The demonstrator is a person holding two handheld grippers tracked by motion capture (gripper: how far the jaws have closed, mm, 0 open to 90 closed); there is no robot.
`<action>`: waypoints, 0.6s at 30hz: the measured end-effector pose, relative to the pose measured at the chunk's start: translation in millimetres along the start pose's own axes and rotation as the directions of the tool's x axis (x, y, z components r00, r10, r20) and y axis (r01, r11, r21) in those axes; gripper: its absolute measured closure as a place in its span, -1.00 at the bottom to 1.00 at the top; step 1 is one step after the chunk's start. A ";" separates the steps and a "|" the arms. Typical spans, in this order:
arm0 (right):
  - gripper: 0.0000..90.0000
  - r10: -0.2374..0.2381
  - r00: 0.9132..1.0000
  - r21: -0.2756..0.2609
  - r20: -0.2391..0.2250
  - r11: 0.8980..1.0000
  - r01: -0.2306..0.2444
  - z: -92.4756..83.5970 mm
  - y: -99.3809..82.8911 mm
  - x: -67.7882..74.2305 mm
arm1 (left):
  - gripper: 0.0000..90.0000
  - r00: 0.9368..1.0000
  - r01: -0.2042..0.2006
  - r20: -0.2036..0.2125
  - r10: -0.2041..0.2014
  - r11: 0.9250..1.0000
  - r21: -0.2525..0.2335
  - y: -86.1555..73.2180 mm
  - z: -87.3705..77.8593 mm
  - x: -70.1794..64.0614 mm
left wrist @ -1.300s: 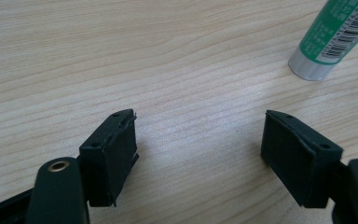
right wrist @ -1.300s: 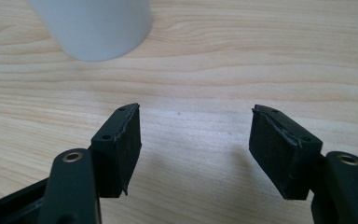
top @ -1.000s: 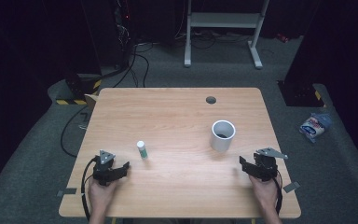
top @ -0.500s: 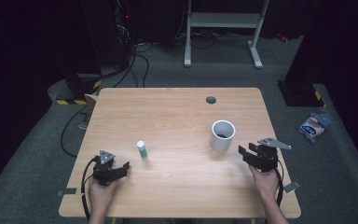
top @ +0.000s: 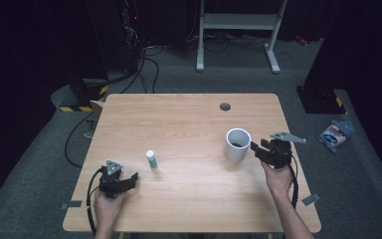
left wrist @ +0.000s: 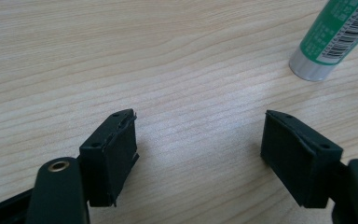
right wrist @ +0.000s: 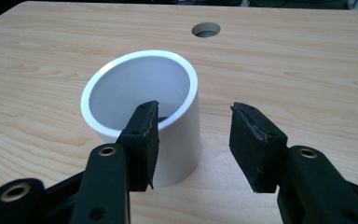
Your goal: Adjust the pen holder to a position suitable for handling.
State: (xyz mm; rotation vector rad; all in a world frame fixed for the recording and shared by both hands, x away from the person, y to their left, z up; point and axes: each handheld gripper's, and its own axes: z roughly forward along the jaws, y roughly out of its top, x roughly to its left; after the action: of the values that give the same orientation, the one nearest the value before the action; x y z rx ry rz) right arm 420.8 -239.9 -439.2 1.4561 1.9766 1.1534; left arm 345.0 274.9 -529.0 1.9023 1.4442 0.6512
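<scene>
The right gripper point(top: 256, 148) was seen partly open, its jaws having just been closing, nothing gripped; the white cup point(top: 238, 145) stood just beyond its fingertips. The left gripper point(top: 133, 178) was held open and empty, the glue stick point(top: 151, 159) near.

Right tool point(top: 256, 148) moves up the worktop point(top: 189, 119) from the near right edge, now just beside the white cup point(top: 238, 145), close to its right wall. Its jaws have just been closing, narrower than a second ago, nothing between them; in the right gripper view one jaw overlaps the cup's rim.
</scene>
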 end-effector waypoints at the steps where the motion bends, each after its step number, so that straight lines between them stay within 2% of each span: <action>1: 0.17 -0.002 1.000 -0.002 0.001 1.000 0.002 1.1 1.7 0.4 | -0.41 1.000 0.000 0.000 0.000 1.000 -0.001 0.0 0.0 0.0; 6: 0.19 -0.013 1.000 0.005 0.007 1.000 0.013 9.1 8.8 2.8 | -0.41 1.000 0.000 0.000 0.000 1.000 0.000 0.0 0.0 0.0; 12: 0.24 0.003 1.000 0.033 0.014 0.999 -0.004 21.9 13.5 4.4 | -0.40 1.000 0.001 0.001 -0.001 1.000 0.000 0.0 0.0 0.0; 18: 0.31 0.001 1.000 0.051 0.014 0.999 -0.002 31.2 15.6 7.9 | -0.41 1.000 0.001 0.000 -0.001 1.000 0.000 0.0 0.0 0.0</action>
State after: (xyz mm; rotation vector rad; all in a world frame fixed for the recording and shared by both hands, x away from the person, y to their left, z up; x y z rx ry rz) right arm 450.0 -219.5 -443.1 1.4871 2.0098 1.0976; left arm 345.0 274.9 -529.0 1.9016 1.4443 0.6505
